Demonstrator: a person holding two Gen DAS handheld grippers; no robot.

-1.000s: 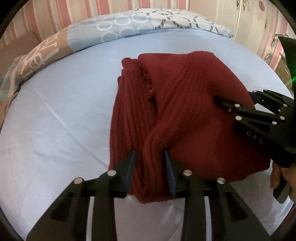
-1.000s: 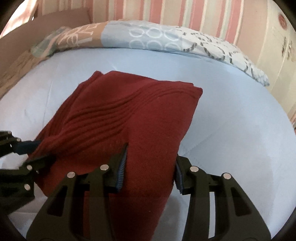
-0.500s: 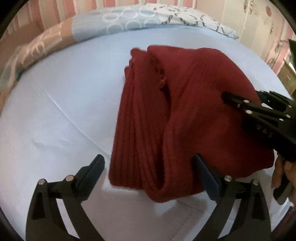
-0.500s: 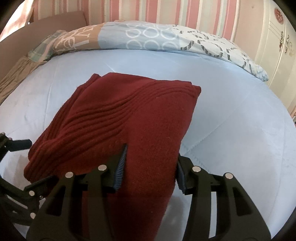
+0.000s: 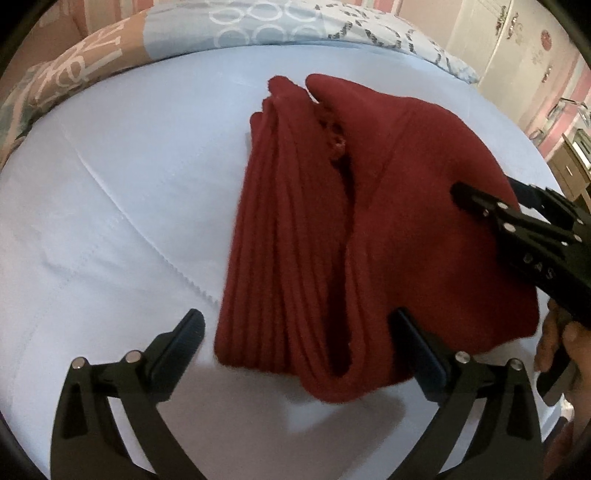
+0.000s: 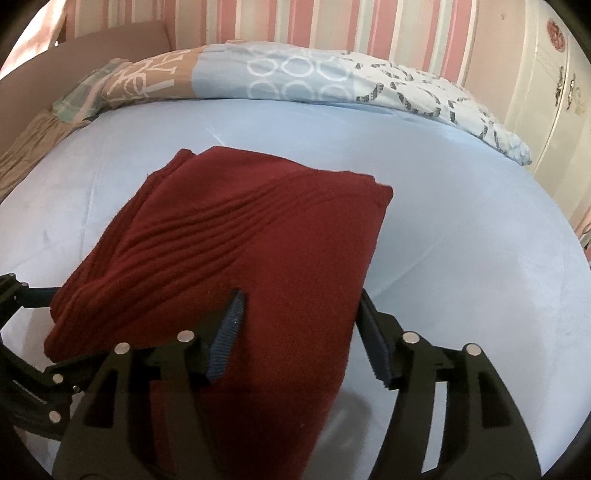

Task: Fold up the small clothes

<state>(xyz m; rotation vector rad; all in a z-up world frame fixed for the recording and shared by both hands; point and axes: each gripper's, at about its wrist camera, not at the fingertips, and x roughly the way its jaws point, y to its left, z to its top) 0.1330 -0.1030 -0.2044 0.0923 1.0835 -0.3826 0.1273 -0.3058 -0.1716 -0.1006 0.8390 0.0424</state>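
Nearest, the left claw (image 5: 295, 343) is standing fully released, its jaws having just been opening; the near fold of the dark red knit garment (image 5: 369, 221) is lying between the blue pads (image 5: 188, 336) without being pressed. Beside it, the right claw (image 6: 301, 328) is straddling the garment's near right edge, and its jaws have just been opening too: the left pad is resting on the knit, the right pad is sitting just beside the cloth edge, and neither appears to be pinching, so it is reading as released. The person's hand (image 5: 557, 343) is holding that claw at the frame's right edge. Farther on, the garment is lying folded into a thick, layered rectangle on the pale blue bed (image 6: 461, 240), ribbed layers stacked along its left side. Beyond it, a patterned pillow (image 6: 295, 74) is lying against the striped wall (image 6: 332, 26). The fold is looking nearly finished; doing the release well probably means lifting both claws straight away from the cloth, so no pad is dragging a layer open.
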